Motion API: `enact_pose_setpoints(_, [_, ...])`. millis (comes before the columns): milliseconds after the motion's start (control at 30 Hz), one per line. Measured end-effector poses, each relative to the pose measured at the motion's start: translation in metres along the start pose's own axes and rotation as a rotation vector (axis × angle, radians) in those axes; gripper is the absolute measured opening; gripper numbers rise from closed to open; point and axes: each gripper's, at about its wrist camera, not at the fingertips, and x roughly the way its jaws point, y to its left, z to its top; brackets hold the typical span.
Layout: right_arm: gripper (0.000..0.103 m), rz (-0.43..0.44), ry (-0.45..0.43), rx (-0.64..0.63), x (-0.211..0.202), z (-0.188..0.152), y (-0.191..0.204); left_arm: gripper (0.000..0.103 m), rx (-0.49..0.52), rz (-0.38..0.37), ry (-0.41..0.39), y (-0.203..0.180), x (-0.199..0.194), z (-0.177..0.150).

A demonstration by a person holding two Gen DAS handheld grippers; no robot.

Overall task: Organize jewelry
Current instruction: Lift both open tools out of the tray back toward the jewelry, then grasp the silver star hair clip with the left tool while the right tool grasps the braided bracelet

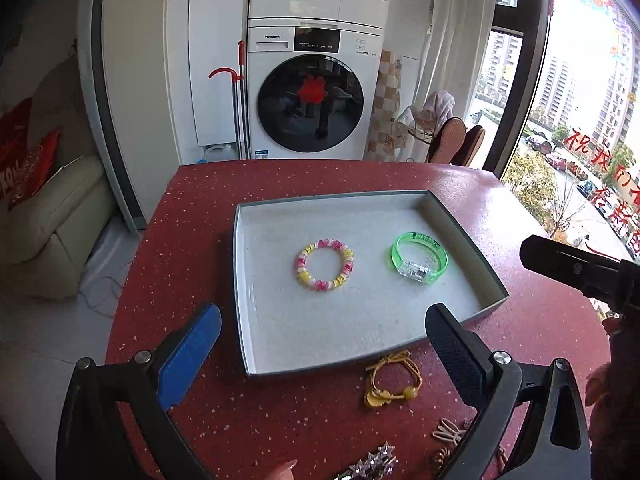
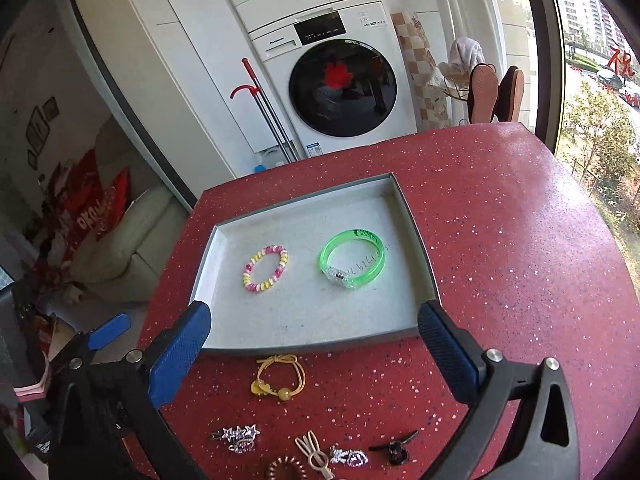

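Both the left gripper and right gripper are wide open and empty near the tray, where two bracelets lie, so grabbing the thin yellow hair tie just in front of it could slip

Down at the bottom edge of the left wrist view, the silver star-studded hair clip is cut off, and the cream bunny-ear clip slips half behind the black gripper arm. In the right wrist view, the brown coiled hair tie is sliced by the frame's lower edge. The dark lettering on the translucent green plastic bangle is too small to read.
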Motion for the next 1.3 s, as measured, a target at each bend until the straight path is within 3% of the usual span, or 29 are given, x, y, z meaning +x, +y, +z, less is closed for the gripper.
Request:
enact_pose_setpoints(300, [0.103,-0.016,0.035,-0.045,-0.030,-0.039,0.007,0.103,-0.012,0.039,0.012,0.012,-0.031,-0.045])
enact_pose_setpoints(767, [0.103,-0.083,0.135,-0.046,-0.039,-0.113,-0.020,0.103,-0.055,0.039,0.105,0.023,-0.034,-0.109])
enact_pose_setpoints(1033, [0.103,-0.153,0.188,-0.022,-0.035,-0.144,-0.043,0.103,-0.023,0.052,0.149,0.011,-0.019,-0.123])
enact_pose_setpoints(1300, [0.103,-0.173,0.197,0.010,-0.032,-0.153,-0.051,0.103,0.082,0.083,0.132,0.000,-0.010,-0.122])
